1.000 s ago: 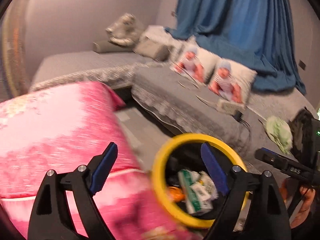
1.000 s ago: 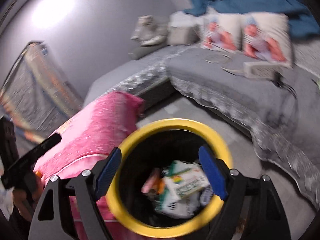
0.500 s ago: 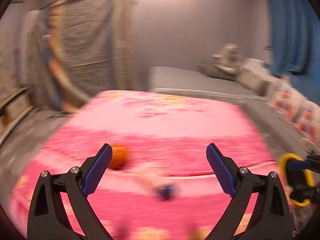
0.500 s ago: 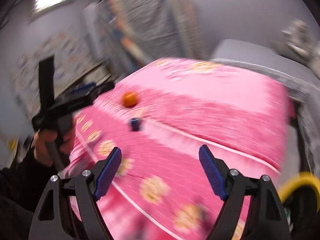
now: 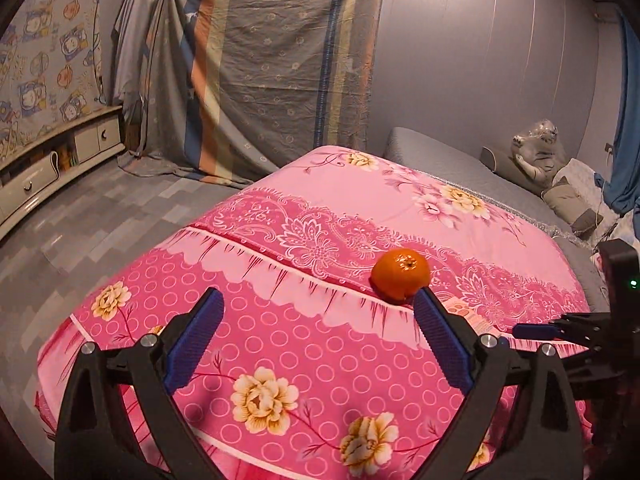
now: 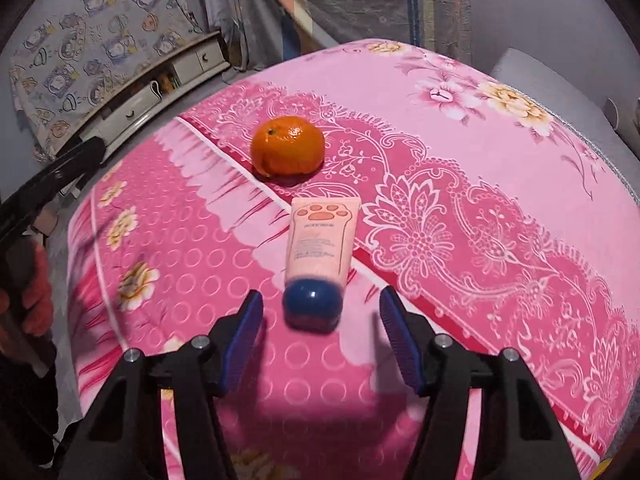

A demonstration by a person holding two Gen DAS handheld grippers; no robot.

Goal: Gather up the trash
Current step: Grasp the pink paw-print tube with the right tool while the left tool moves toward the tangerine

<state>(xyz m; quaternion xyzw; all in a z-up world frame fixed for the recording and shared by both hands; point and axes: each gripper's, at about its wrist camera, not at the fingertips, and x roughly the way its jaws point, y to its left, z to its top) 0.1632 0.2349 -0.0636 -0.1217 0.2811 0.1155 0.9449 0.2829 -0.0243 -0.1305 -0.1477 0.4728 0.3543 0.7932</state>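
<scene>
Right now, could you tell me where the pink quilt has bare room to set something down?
Free: the circle-patterned stretch left of the tube, and the pale flowered band behind the orange. Crowded: the middle, where orange, tube and right gripper bunch together.

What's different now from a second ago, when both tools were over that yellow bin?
Both swung from the bin to the pink quilt. The right hand-held gripper has just been closing toward the tube, not gripping it yet. The left hand-held gripper opened wider, empty. The orange lies untouched.

Pink floral quilt (image 6: 460,208), filling mid-frame. On it: one orange (image 6: 287,151), upper centre; one pink tube (image 6: 322,240), blue-capped, just below.
</scene>
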